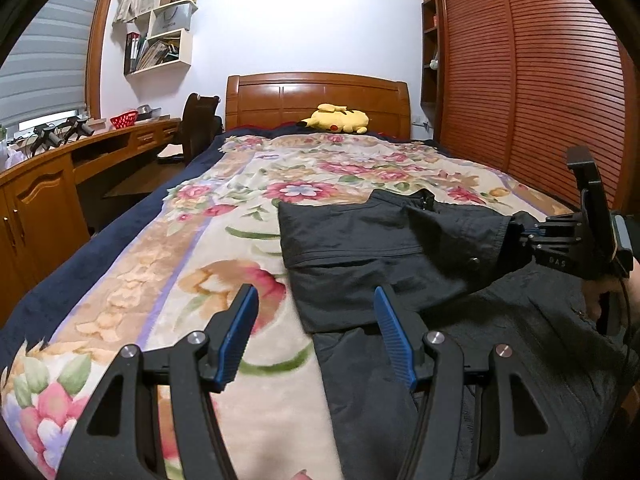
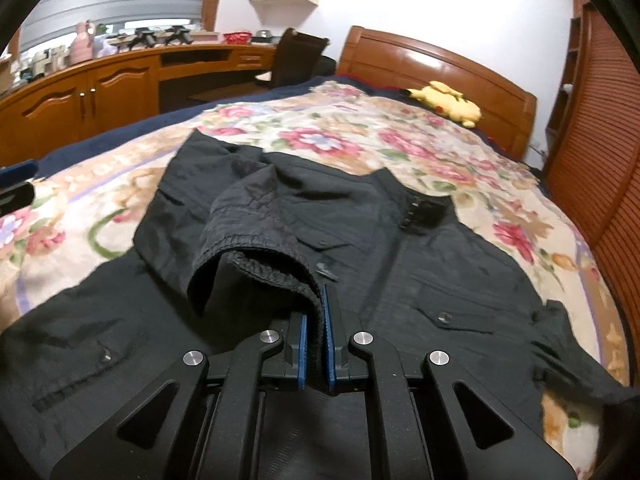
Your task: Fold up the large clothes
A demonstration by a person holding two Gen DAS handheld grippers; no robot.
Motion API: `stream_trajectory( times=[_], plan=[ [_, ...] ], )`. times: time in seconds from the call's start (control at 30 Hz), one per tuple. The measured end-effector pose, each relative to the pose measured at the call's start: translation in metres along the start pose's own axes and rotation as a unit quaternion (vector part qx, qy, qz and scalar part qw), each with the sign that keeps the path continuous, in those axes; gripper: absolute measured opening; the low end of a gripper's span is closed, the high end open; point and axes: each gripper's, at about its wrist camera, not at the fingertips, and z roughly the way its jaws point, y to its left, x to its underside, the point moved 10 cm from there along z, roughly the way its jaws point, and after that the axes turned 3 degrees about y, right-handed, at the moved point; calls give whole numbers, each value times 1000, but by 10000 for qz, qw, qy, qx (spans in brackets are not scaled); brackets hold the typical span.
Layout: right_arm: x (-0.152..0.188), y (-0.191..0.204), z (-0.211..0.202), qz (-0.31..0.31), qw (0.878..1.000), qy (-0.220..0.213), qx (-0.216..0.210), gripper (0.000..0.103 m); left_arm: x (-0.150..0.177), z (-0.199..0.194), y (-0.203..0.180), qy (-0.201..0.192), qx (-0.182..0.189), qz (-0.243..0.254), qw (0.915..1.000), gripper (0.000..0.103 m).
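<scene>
A black jacket (image 1: 360, 240) lies on the floral bedspread (image 1: 200, 240), front up, collar toward the headboard. My right gripper (image 2: 315, 324) is shut on the ribbed cuff (image 2: 256, 256) of one sleeve and holds that sleeve across the jacket's (image 2: 440, 264) chest. The same gripper shows in the left wrist view (image 1: 520, 232) at the right, gripping the sleeve end. My left gripper (image 1: 316, 300) is open and empty, hovering over the jacket's left edge and the bedspread.
A yellow plush toy (image 1: 336, 118) lies by the wooden headboard (image 1: 316, 96). A wooden desk (image 1: 80, 156) with a chair (image 1: 200, 128) runs along the left of the bed. A louvred wardrobe (image 1: 540, 80) stands on the right.
</scene>
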Motion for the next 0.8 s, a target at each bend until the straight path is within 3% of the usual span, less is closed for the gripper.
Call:
stream_trajectory(
  times=[0.47,0.8],
  plan=[
    [47,-86,-3,519,9954,443,665,4,-2,2,-4,-16,61,-41,10000,60],
    [82,-140,-14,1071,9873,638,986,4,-9,15,-48,-11,365,132,9992,60]
  ],
)
